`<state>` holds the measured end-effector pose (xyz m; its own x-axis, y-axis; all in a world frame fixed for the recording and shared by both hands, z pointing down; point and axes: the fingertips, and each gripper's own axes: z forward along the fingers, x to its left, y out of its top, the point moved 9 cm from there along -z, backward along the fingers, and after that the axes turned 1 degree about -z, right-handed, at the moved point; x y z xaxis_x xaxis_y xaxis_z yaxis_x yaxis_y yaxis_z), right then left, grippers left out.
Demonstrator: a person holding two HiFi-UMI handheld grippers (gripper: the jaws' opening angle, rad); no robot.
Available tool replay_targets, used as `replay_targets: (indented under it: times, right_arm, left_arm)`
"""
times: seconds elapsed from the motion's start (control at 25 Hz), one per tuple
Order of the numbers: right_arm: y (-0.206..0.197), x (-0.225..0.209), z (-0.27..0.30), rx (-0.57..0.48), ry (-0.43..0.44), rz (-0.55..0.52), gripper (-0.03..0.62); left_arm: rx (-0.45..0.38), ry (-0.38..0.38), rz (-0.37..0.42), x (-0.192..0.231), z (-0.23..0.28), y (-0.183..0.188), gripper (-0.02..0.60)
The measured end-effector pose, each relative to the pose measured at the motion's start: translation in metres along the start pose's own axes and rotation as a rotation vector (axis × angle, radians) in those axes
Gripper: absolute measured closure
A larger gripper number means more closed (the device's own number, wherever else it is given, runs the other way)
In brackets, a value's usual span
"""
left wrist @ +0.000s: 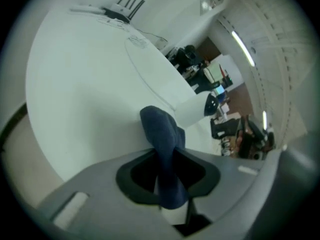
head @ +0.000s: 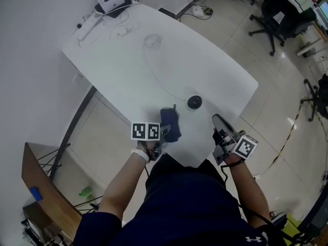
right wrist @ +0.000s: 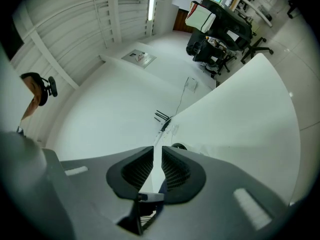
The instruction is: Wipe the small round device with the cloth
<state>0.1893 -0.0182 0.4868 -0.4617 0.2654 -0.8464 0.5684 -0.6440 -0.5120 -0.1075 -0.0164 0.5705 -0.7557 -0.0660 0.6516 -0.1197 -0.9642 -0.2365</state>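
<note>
The small round black device (head: 194, 102) sits on the white table (head: 128, 60) near its front edge. A dark blue cloth (head: 170, 125) lies bunched just left of the device, not touching it. My left gripper (head: 166, 132) is shut on the cloth's near end. In the left gripper view the cloth (left wrist: 162, 134) rises from between the jaws of that gripper (left wrist: 170, 170). My right gripper (head: 217, 123) hovers at the table's front right corner, to the right of the device. In its own view the right gripper (right wrist: 156, 166) shows a narrow gap with nothing in it, and the device (right wrist: 178, 146) shows just beyond.
A router (head: 111, 3) and white cables (head: 119, 31) lie at the table's far end. A thin cable (head: 154, 70) runs down the table to the device. Office chairs (head: 279, 17) stand on the floor to the right, a wooden shelf (head: 43, 188) at lower left.
</note>
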Motion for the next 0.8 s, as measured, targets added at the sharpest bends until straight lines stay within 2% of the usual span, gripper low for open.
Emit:
replay_targets:
  times: [0.08, 0.2, 0.28, 0.36, 0.44, 0.52, 0.64, 0.72, 0.8]
  right_arm:
    - [-0.005, 0.01, 0.0, 0.017, -0.031, -0.062, 0.54]
    - [-0.007, 0.03, -0.001, 0.034, -0.115, -0.22, 0.542]
    - [-0.004, 0.042, -0.001, 0.019, -0.183, -0.314, 0.54]
    - [-0.001, 0.053, 0.001, -0.016, -0.229, -0.391, 0.54]
    - [0.002, 0.067, 0.006, -0.054, -0.248, -0.448, 0.54]
    - [0.006, 0.081, 0.012, -0.083, -0.246, -0.501, 0.54]
    - [0.013, 0.098, 0.02, -0.11, -0.212, -0.58, 0.54]
    - [0.018, 0.107, 0.011, -0.124, -0.194, -0.619, 0.54]
    - [0.02, 0.113, -0.002, -0.133, -0.188, -0.636, 0.541]
  left_arm:
    - [0.039, 0.124, 0.161, 0.009, -0.003, 0.002, 0.473]
    - [0.041, 0.284, 0.426, 0.01, -0.007, 0.006, 0.37]
    - [0.013, 0.351, 0.523, 0.01, -0.007, 0.01, 0.348]
    - [-0.041, 0.368, 0.568, 0.011, -0.009, 0.016, 0.337]
    - [-0.148, 0.358, 0.605, 0.006, -0.024, 0.026, 0.336]
    - [-0.298, 0.328, 0.638, -0.008, -0.051, 0.035, 0.336]
    - [-0.512, 0.23, 0.664, -0.051, -0.095, 0.041, 0.364]
    - [-0.587, 0.132, 0.691, -0.087, -0.106, 0.035, 0.389]
    - [-0.616, 0.022, 0.696, -0.117, -0.103, 0.025, 0.4]
